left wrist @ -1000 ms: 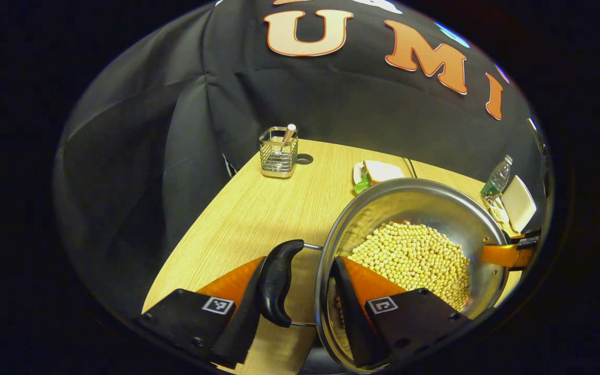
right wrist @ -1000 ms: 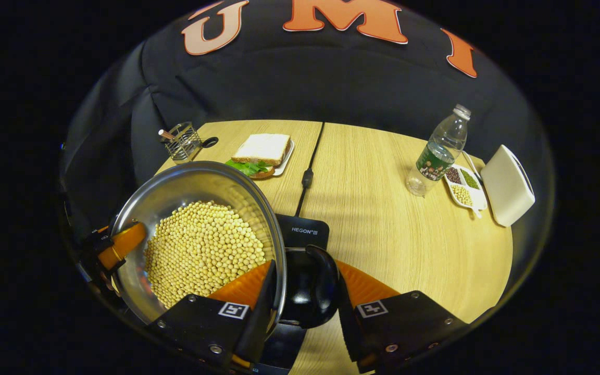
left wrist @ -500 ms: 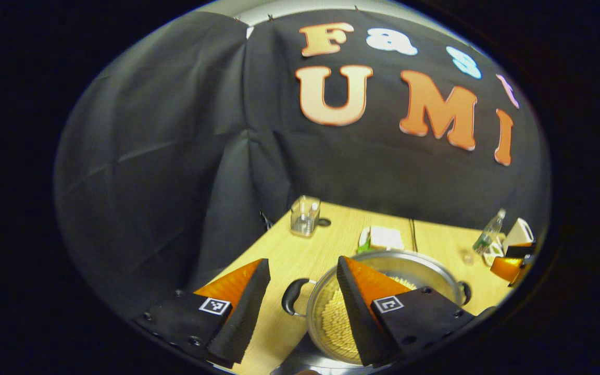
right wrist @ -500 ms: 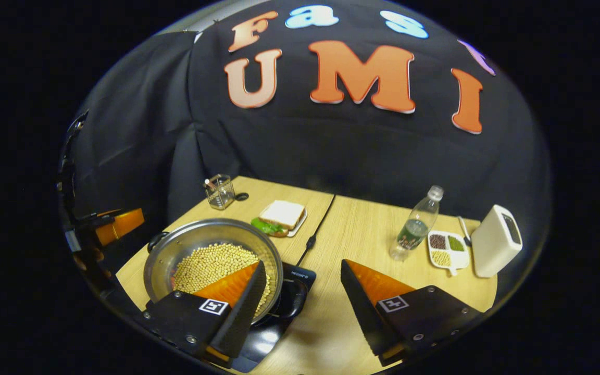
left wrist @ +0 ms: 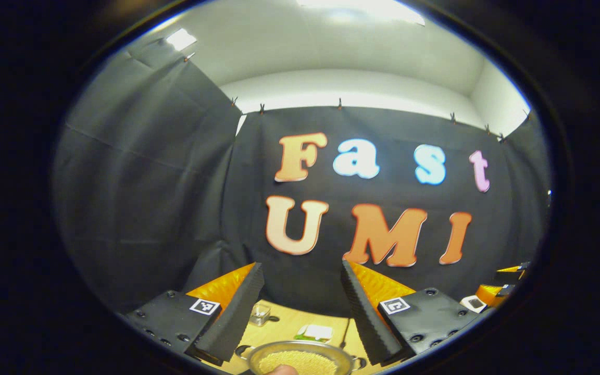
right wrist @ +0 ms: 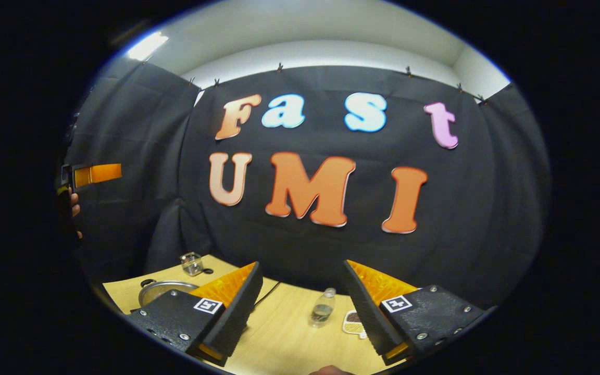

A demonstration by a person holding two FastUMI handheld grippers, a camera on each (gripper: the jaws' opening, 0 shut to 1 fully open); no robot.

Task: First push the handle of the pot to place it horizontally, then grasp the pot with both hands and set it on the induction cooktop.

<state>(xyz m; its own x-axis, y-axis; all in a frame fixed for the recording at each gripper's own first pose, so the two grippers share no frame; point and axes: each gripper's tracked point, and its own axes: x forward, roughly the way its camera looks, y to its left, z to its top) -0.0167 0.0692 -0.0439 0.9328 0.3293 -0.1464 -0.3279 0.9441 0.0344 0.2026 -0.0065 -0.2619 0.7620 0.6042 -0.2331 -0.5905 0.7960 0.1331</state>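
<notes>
A black cloth wall hangs in creased folds around my booth, clipped along its top edge under a plain white ceiling, and a pale wood-grain table [right wrist: 289, 333] lies low at the bottom of both views.

In the left gripper view, my left gripper [left wrist: 301, 307] is raised high above the table, its two wedge-shaped ribbed fingers spread wide with nothing between them. Low between them sit a small clear glass holder [left wrist: 260, 314], a white plate with a sandwich [left wrist: 316, 332], and the round stainless-steel pot filled with small yellow beans [left wrist: 300, 359], a dark loop handle on each side; I cannot tell what it rests on. At the far right edge, part of my other gripper shows.

In the right gripper view, the left gripper [right wrist: 94, 174] appears at the far left edge with a hand behind it. The pot's shiny rim shows at lower left, the glass holder behind it. My right gripper [right wrist: 300, 307] is released, fingers wide apart and empty. Between them stands a clear plastic bottle [right wrist: 322, 308], just beside a white sectioned dish of grains [right wrist: 352, 323].
</notes>
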